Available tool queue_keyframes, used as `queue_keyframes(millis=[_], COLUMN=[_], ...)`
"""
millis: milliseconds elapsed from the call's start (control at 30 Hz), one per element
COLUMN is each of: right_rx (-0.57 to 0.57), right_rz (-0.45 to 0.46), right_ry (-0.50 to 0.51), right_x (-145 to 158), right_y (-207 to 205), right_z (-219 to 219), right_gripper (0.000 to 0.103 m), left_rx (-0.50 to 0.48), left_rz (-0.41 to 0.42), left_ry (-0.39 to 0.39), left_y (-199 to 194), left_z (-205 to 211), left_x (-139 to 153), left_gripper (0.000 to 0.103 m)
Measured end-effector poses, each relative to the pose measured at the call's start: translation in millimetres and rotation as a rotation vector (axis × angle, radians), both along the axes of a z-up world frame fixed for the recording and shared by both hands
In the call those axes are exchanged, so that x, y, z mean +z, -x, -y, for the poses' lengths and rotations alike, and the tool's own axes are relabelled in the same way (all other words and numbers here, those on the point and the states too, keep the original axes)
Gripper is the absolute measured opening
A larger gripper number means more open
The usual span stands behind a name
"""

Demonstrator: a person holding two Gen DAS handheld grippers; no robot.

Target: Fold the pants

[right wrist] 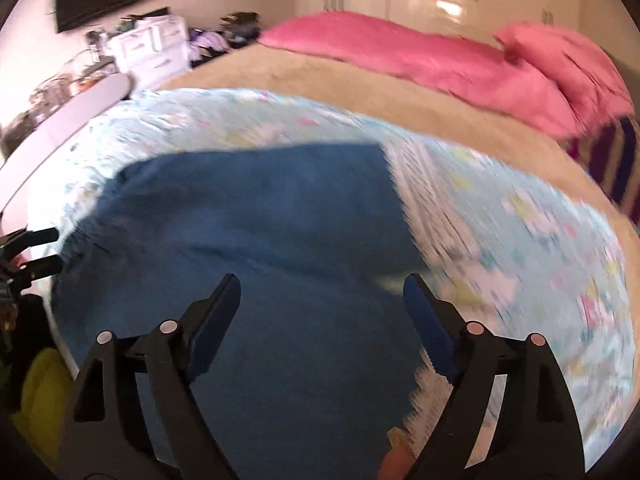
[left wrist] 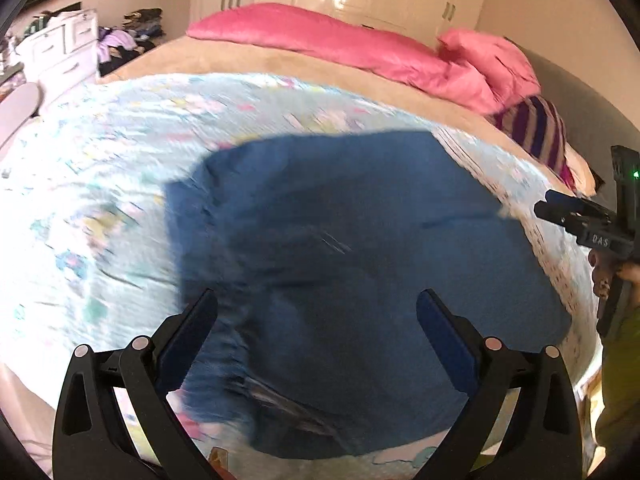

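Pants (left wrist: 352,240) lay folded into a dark blue block on the pale printed sheet (left wrist: 100,184) over the bed (left wrist: 320,76). Left gripper (left wrist: 318,308) tilted downward above them, fingers (left wrist: 200,320) spread wide, holding nothing. Right gripper (right wrist: 322,292) likewise angled down, open and empty, above the soft cloth. Pink duvet (left wrist: 340,40) bunched behind.
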State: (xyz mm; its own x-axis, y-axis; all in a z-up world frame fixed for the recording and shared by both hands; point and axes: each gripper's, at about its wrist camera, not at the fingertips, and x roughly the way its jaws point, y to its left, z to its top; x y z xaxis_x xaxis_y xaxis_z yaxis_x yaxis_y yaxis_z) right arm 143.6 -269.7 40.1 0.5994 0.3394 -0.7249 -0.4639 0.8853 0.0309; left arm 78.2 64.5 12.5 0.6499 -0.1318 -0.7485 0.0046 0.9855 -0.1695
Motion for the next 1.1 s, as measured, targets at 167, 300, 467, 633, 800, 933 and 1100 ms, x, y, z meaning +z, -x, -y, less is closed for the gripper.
queue_keyframes(millis=[167,300,467,633,800,933,1100], right_rx=[0.101,0.158,0.218,0.239,0.257,0.265,0.296], right_rz=[0.028,0.027,0.020,-0.004,-0.034,-0.048,-0.046], right_ry=[-0.014,-0.011,0.005,0.035,0.057,0.091,0.129], right_x=[9,10,6,-10,-24,-36,-47], right_y=[-19,-28,-41,-62,-83,-100,-120], right_z=[-43,-73,-102,-128,-150,-165,-185], right_gripper=[0.081,0.083,0.084,0.084,0.084,0.084,0.084], left_rx=[0.068,0.115,0.170,0.178,0.164,0.157,0.159], left_rz=[0.025,0.048,0.028,-0.023,-0.070,-0.078,-0.082], left_ry=[-0.007,-0.030,-0.020,-0.044,-0.064,-0.060,-0.057], left_y=[-9,-18,-40,-67,-93,-107,-117], left_z=[-37,-57,-81,-96,-107,-113,-124], left_x=[20,34,31,10,-11,-25,-35], left_gripper=[0.099,0.099,0.099,0.099,0.099,0.099,0.098])
